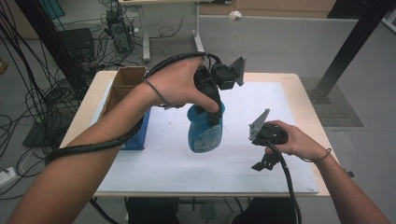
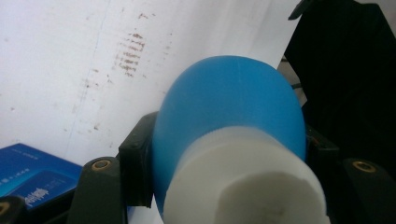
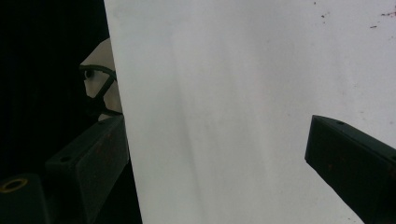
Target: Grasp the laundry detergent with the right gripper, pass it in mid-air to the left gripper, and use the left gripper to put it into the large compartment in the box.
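Above the white sheet (image 1: 243, 158) covering the wooden table (image 1: 299, 81), the left gripper (image 1: 211, 109) is clamping its jaws on the shoulder of a blue bottle (image 1: 204, 133), which is hanging upright over the sheet's middle. Nearer the person, the right gripper (image 1: 263, 164) is hovering with jaws spread apart and nothing between them. Beyond, a blue box (image 1: 137, 135) is sitting beside an open cardboard carton (image 1: 122, 84), and cables are sprawling across the grey floor (image 1: 280, 42). Print on the bottle's label and the box is too blurred to read.
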Available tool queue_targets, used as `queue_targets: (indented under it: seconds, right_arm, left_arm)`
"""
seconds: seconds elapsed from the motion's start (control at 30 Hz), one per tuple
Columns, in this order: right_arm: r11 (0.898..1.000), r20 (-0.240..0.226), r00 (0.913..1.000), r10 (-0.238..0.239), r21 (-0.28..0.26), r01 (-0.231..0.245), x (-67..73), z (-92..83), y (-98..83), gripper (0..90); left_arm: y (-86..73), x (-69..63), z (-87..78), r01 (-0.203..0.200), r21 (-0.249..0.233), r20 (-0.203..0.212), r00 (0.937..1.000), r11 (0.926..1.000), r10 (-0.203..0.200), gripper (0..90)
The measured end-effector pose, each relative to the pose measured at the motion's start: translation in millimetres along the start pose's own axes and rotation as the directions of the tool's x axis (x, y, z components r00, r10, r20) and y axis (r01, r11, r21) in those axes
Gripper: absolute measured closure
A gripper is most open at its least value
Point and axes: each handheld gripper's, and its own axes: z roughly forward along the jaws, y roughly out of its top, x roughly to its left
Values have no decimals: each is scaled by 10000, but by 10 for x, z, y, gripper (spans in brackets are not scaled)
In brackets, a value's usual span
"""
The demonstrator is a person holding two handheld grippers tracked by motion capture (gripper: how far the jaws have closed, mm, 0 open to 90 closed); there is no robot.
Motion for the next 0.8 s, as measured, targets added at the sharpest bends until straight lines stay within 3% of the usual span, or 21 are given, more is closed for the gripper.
queue_targets:
  seconds: [0.2, 0.43, 0.8]
  right_arm:
    - [10000, 0, 10000, -22, 43, 22, 8, 10, 7, 60]
    - [10000, 67, 10000, -57, 30, 57, 26, 7, 13, 64]
    - [10000, 107, 9999, -62, 33, 61, 37, -1, 9, 66]
  left_arm:
    - [43, -1, -58, 809, 46, -136, 9966, 9967, -808, 374]
    - [85, 17, -92, 1797, 168, -366, 9832, 9836, -1790, 374]
    - [96, 108, -207, 2174, 123, -419, 9753, 9760, -2167, 375]
